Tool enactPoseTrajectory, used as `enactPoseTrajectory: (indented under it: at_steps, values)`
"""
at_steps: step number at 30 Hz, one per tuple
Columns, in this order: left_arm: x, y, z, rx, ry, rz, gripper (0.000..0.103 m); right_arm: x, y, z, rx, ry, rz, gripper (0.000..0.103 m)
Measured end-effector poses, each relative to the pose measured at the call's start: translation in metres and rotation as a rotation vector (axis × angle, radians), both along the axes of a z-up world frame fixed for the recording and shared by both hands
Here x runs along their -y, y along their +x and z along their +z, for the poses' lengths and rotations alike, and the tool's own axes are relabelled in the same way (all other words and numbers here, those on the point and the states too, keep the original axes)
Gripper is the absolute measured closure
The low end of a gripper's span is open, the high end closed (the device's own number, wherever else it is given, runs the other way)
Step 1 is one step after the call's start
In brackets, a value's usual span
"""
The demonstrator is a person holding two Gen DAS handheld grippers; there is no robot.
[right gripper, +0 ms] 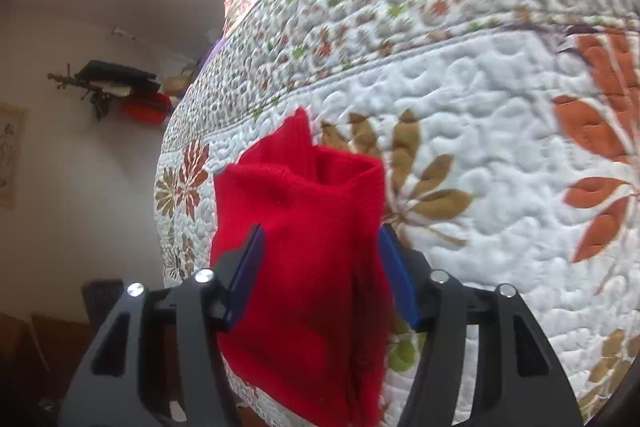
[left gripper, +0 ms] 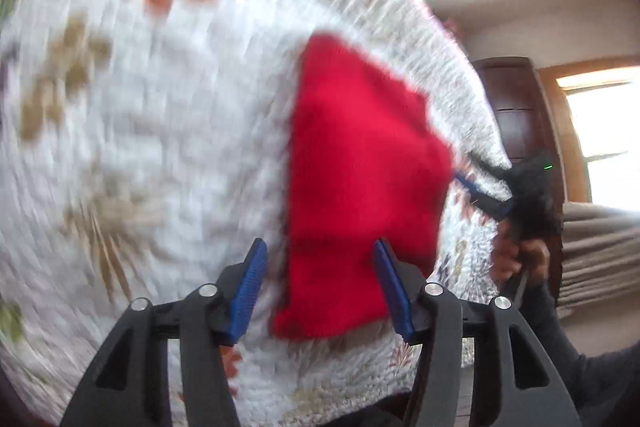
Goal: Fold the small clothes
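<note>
Clearly the red knit garment [right gripper: 304,247] lies on the quilt [right gripper: 500,147], its long axis running straight ahead from the right gripper [right gripper: 320,275], whose spread jaws straddle its near end without pinching it. The left gripper [left gripper: 320,287] also stands open, with the garment just ahead and slightly right, so the right one is nearer.

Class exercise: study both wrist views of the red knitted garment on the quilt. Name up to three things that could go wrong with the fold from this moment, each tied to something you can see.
1. Both grippers, left and right, stand open around the red garment, so neither pins it; any nudge could undo the fold.
2. The garment's top edge gapes and bunches; pressing now may set a crooked crease.
3. The left view is motion-blurred, suggesting fast movement over the quilt; a finger might snag the knit.
</note>
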State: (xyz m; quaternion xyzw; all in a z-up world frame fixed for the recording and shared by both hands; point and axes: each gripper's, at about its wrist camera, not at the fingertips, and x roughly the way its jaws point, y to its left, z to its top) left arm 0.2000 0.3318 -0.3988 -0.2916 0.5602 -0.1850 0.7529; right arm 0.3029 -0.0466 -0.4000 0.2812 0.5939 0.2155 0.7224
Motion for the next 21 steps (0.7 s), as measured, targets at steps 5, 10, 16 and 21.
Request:
enactPoseTrajectory:
  at_steps: [5,10,16,21]
  values:
    - [0.033,0.049,0.008,0.079,-0.021,-0.127,0.047,-0.01,0.003,0.001,0.052,-0.053,-0.006,0.097]
    - [0.075,0.071,-0.025,0.069,0.042,-0.267,0.047,0.005,0.0,-0.016,0.057,-0.152,-0.089,0.098]
    - [0.065,0.054,-0.004,0.101,-0.012,-0.215,0.047,0.009,-0.014,0.001,0.054,-0.113,-0.085,0.076]
    - [0.064,0.026,-0.005,0.055,-0.077,-0.257,0.048,-0.003,-0.07,0.022,0.007,-0.024,0.051,0.076]
